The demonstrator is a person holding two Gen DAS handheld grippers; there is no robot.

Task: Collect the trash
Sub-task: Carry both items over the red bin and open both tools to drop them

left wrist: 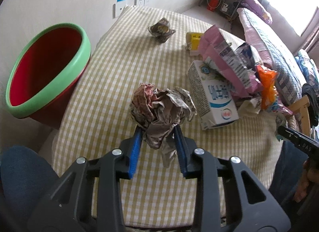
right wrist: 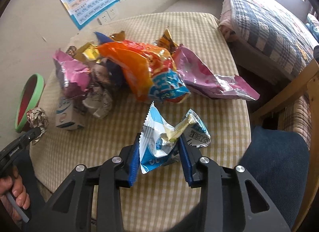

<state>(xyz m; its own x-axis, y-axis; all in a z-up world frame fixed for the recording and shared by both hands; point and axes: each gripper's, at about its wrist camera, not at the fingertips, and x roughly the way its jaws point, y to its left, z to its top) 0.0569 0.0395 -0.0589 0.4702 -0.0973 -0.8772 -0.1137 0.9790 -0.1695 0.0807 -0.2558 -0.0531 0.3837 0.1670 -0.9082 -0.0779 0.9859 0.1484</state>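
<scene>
The left gripper (left wrist: 158, 132) has its blue pads clamped on a crumpled paper ball (left wrist: 162, 108), which sits in the jaws clear of the checked cushion (left wrist: 119, 68). The right gripper (right wrist: 159, 142) pinches a crumpled blue-and-white wrapper (right wrist: 159, 136) the same way, the foil bulging out above its pads.

Taking the milk carton (left wrist: 214, 100) as the mark: the paper ball hangs just left of it, with a strip of bare cloth between. Leaning over the carton's far side is a pink bag (left wrist: 221, 52), and right of that an orange snack bag (left wrist: 268, 84); these lie heaped together and touching. Beyond the carton, near the cushion's far edge, lies a small dark wrapper (left wrist: 161, 29) by itself, and a yellow packet (left wrist: 194, 39) lies behind the pink bag.

Well left of the carton, past the cushion's edge, stands the red bin (left wrist: 45, 68) with a green rim, tilted, its mouth open. The cloth between carton and bin is bare. A quilted bed (right wrist: 269, 22) and a wooden frame (right wrist: 295, 92) close off the right side.
</scene>
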